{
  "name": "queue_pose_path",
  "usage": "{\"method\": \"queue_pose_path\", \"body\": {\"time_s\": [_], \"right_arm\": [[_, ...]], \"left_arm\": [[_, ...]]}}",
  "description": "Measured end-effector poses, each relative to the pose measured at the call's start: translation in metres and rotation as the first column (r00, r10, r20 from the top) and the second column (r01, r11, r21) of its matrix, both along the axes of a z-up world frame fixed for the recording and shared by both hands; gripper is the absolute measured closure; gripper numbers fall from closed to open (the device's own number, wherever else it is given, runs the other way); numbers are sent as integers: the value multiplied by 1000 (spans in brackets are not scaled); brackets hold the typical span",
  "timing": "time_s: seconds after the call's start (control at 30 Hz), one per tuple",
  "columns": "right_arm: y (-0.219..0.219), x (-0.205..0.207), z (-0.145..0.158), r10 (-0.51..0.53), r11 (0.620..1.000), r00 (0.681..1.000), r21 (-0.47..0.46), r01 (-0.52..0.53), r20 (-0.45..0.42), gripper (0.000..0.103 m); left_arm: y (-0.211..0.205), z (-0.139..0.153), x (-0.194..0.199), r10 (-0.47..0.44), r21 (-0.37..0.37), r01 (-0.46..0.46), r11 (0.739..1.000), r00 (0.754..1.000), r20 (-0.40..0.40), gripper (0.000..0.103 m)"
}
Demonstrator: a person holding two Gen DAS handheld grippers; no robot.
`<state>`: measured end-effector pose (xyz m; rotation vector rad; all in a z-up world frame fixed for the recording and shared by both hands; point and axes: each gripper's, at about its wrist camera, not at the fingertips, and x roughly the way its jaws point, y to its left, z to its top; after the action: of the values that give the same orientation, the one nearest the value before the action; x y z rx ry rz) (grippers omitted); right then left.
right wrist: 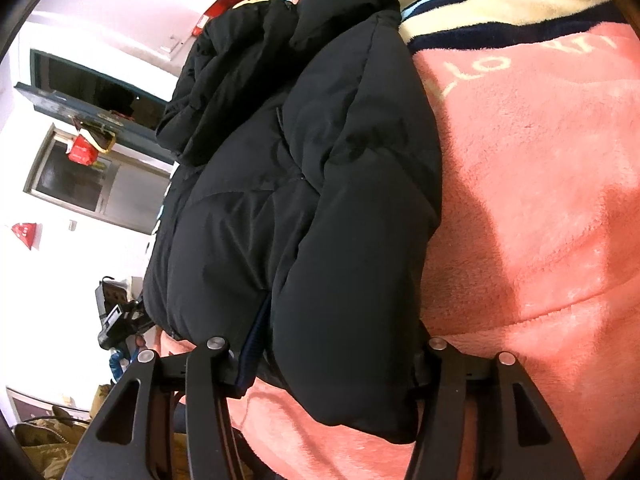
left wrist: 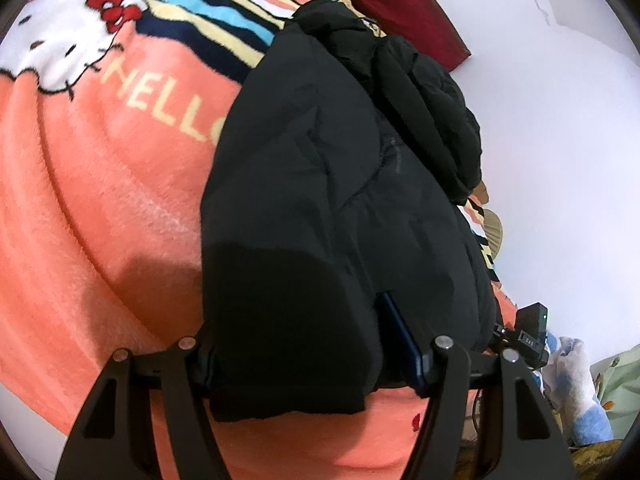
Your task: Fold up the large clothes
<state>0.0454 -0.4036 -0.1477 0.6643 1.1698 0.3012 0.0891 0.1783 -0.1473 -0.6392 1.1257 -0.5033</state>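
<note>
A pink cartoon blanket (left wrist: 100, 208) covers the bed, and the black padded jacket (left wrist: 340, 168) lies on it, already folded lengthwise into a narrow bundle with its hood bunched at the far end. The crosswise fold looks left to do. The left gripper (left wrist: 316, 356) and right gripper (right wrist: 328, 360) each clamp the near hem.

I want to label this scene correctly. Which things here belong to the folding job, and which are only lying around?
Belong to the job:
- black padded jacket
- left claw
- right claw

Lying around:
- pink cartoon blanket
- dark red pillow
- red bag hanging by the window
</note>
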Motion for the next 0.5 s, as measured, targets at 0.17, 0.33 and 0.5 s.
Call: {"method": "queue_pose_path", "body": {"time_s": [0.17, 0.33, 0.5], "right_arm": [[1, 1, 4, 1, 1000, 1000, 3, -1, 24, 67], [3, 2, 9, 17, 1000, 998, -5, -17, 58, 76], [4, 2, 18, 14, 1000, 993, 1, -14, 116, 82]], "left_arm": [[-4, 4, 0, -1, 12, 0, 1000, 1000, 22, 52], [-9, 9, 0, -9, 8, 8, 1000, 998, 58, 69], [-15, 18, 2, -20, 20, 18, 1000, 996, 93, 77]]}}
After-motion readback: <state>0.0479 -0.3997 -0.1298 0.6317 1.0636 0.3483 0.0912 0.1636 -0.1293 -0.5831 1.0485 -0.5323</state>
